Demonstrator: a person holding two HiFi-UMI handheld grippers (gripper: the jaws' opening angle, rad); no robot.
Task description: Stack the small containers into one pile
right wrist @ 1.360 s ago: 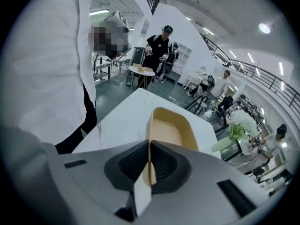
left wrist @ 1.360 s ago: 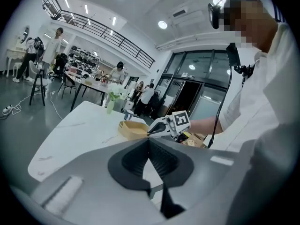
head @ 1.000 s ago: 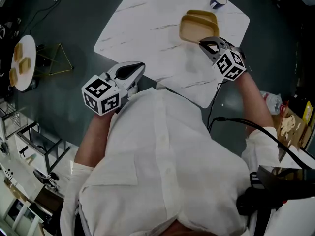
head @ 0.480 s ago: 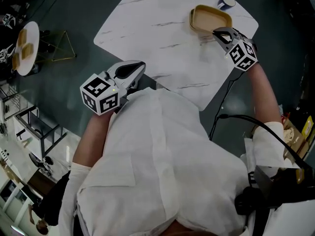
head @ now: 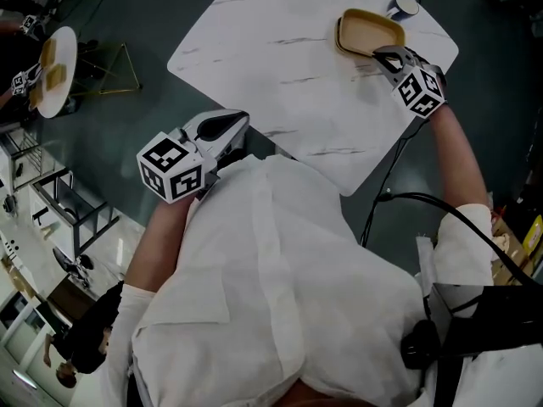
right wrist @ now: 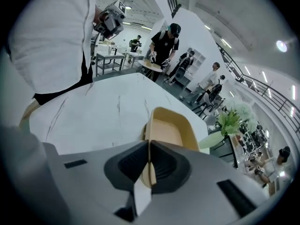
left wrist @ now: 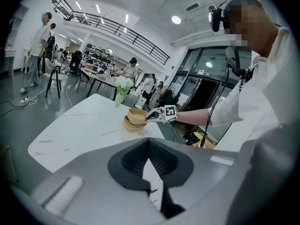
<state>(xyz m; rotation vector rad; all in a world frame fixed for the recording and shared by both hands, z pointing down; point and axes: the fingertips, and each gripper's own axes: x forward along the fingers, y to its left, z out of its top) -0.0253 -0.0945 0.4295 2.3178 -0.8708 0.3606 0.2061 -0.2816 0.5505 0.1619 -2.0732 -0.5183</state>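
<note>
While the right gripper (head: 382, 54) clenches its jaws on the rim of the upper tan container (head: 368, 30), this container sits nested in a second tan container (left wrist: 127, 126) under it, close to the far right corner of the white marble table (head: 271, 75). The left gripper (head: 236, 122) is well apart from the pile, held off the near edge of the table before the person's white shirt (head: 280, 295). Its jaws are pressed together with nothing between them. A vase with a green plant (left wrist: 120, 89) stands at the far edge of the table.
</note>
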